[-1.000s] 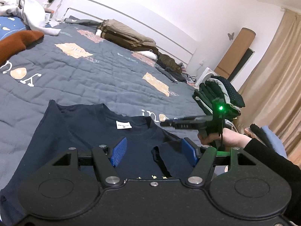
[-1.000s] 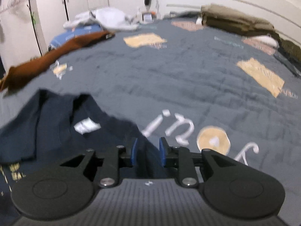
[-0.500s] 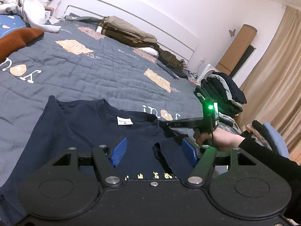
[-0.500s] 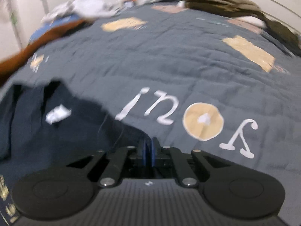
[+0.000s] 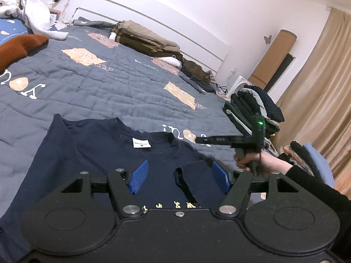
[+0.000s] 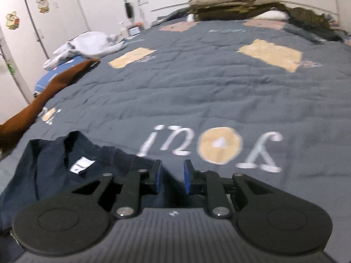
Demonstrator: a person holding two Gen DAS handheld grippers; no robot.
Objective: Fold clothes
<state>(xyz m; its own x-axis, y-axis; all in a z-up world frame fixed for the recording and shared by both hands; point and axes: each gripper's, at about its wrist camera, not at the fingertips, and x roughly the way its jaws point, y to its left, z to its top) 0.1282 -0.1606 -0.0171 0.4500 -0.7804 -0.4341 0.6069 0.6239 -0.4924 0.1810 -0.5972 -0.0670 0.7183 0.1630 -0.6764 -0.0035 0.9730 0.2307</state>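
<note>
While both grippers hover over the near bed edge, items run near to far:
- Left gripper (image 5: 179, 176): fingers wide apart, holding nothing.
- Right gripper (image 6: 172, 178): fingers partly apart, empty, at the shirt's 3 o'clock edge.
- Shirt (image 5: 87, 151): navy, face up on the quilt (image 5: 109, 87), collar toward 12 o'clock, right sleeve (image 5: 197, 182) turned in over the chest; left side spread flat. Judged partly folded: remaining side and lengthwise folds are left.
- Folded stack (image 5: 254, 107), 2 o'clock.
- Brown garment (image 5: 17, 48) and white garment (image 5: 33, 15), 10 o'clock, unfolded.
</note>
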